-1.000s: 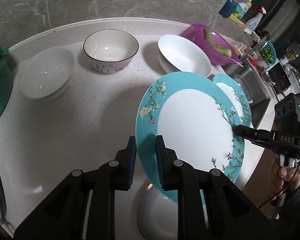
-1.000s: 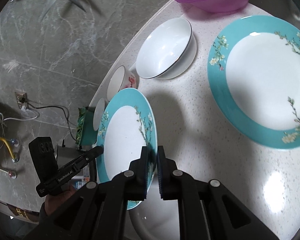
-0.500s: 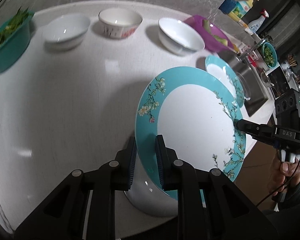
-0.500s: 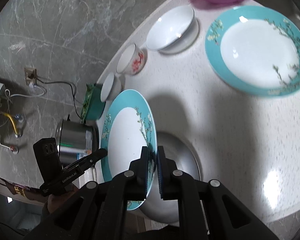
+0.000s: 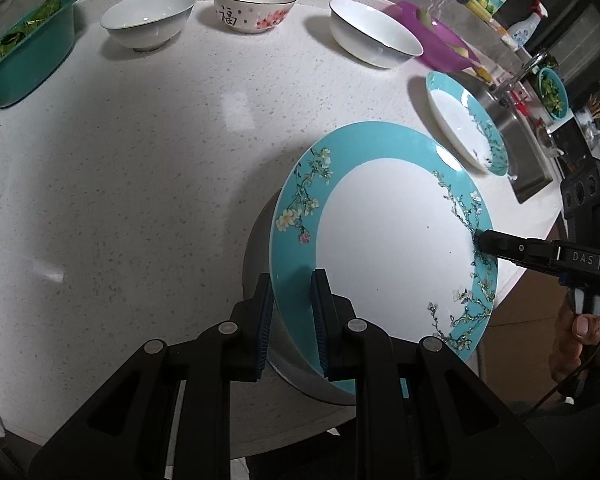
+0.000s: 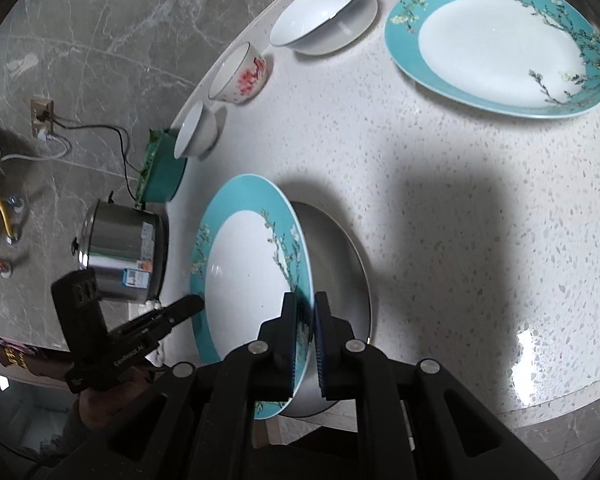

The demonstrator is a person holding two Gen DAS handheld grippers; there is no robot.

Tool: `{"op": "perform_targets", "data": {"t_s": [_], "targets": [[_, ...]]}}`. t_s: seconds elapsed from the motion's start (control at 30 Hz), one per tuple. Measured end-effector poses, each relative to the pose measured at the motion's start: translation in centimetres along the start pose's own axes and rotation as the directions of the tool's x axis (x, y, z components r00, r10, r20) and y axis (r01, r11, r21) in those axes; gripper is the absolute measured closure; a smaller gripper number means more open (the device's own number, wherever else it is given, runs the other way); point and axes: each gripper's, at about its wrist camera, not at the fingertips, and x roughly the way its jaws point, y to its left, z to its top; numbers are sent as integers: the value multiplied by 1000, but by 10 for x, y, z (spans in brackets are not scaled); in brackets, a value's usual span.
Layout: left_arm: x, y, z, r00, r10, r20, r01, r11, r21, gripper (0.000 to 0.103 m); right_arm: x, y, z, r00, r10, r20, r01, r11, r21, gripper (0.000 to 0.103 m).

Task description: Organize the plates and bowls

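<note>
Overhead, both grippers share one load. Left gripper (image 5: 292, 316) is clenched on the near rim of a teal-rimmed plate (image 5: 396, 240); right gripper (image 6: 305, 332) grips the opposite rim, jaws closed tight on it. Plate is tilted, off the white speckled table (image 5: 140, 184), directly above a grey bowl (image 6: 340, 264) at the table's near edge. Second teal plate (image 6: 500, 40) lies flat, well apart. Three bowls line the far edge: plain white bowl (image 5: 148, 20), flowered bowl (image 5: 254, 10), wide white bowl (image 5: 374, 38). Steel pot (image 6: 124, 256) stands beyond the table's edge.
</note>
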Motion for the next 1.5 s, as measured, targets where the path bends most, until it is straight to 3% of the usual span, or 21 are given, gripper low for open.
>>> {"op": "perform_targets", "data": {"t_s": [0.57, 0.97, 1.17, 1.5], "targets": [[26, -2, -3, 997, 63, -34, -62, 997, 53, 86, 15, 0, -6, 996, -80, -25, 78, 995, -61, 92], [31, -7, -8, 996, 84, -30, -81, 994, 76, 87, 22, 18, -16, 974, -229, 1, 223, 948, -228, 88], [35, -21, -8, 998, 50, -38, -47, 994, 96, 87, 30, 25, -23, 961, -276, 0, 264, 920, -289, 87], [39, -20, -9, 999, 38, -28, -35, 996, 82, 87, 34, 27, -25, 957, -291, 16, 282, 910, -303, 86]]}}
